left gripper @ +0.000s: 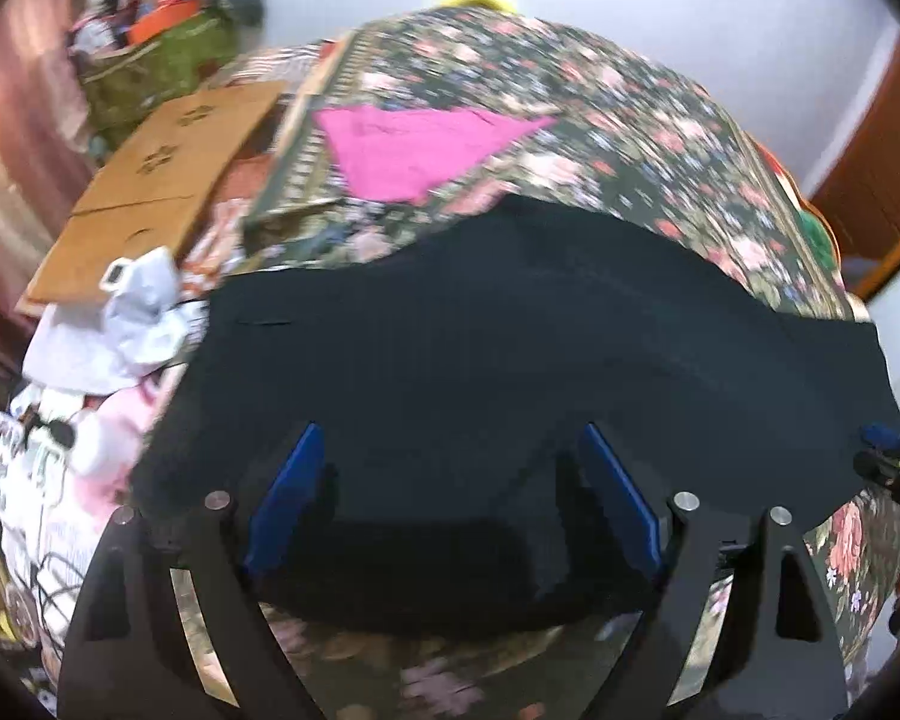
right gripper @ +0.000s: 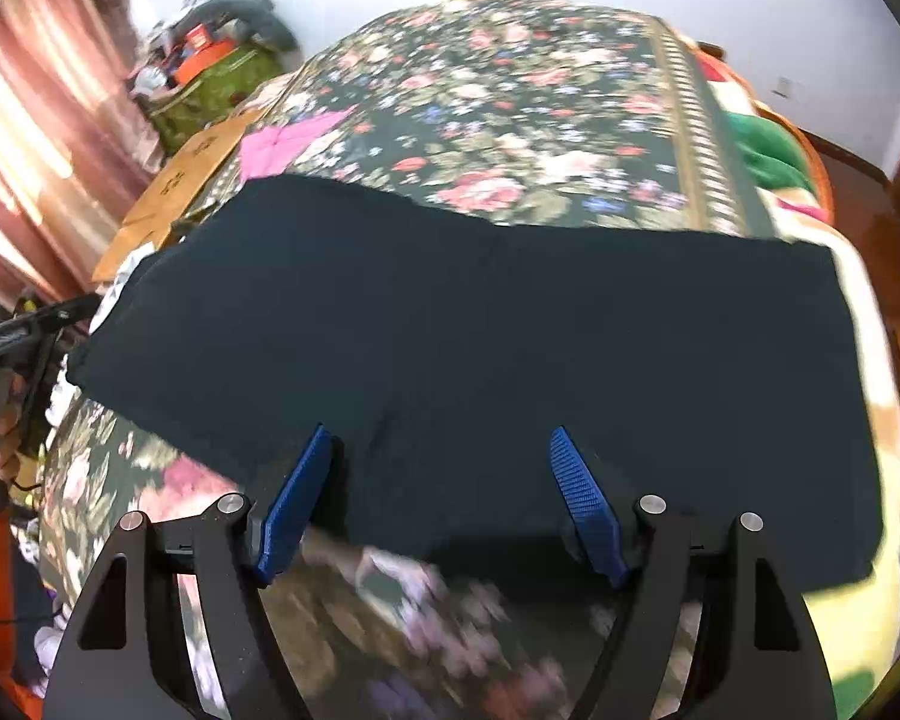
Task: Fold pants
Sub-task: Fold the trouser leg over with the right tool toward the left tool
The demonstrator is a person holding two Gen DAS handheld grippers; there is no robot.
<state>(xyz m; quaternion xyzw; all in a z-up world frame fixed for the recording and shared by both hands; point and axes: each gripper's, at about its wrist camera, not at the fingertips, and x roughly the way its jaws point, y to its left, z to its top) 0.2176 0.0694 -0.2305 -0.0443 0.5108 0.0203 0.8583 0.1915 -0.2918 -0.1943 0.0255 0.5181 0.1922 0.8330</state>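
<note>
Dark navy pants (left gripper: 510, 348) lie spread flat across a bed with a floral cover (left gripper: 600, 96). They also fill the middle of the right wrist view (right gripper: 480, 330). My left gripper (left gripper: 450, 438) is open, its blue pads (left gripper: 288, 498) wide apart just above the near edge of the pants. My right gripper (right gripper: 441, 438) is open too, its blue pads (right gripper: 582, 498) apart over the near edge of the pants. Neither holds cloth. The right gripper's tip shows at the right edge of the left wrist view (left gripper: 888, 462).
A pink cloth (left gripper: 414, 150) lies on the bed beyond the pants. Left of the bed are flat cardboard (left gripper: 162, 180), white clothes (left gripper: 120, 324) and a green bag of clutter (left gripper: 162, 60). Curtains (right gripper: 42, 120) hang at left; a wooden door frame (left gripper: 870, 180) stands at right.
</note>
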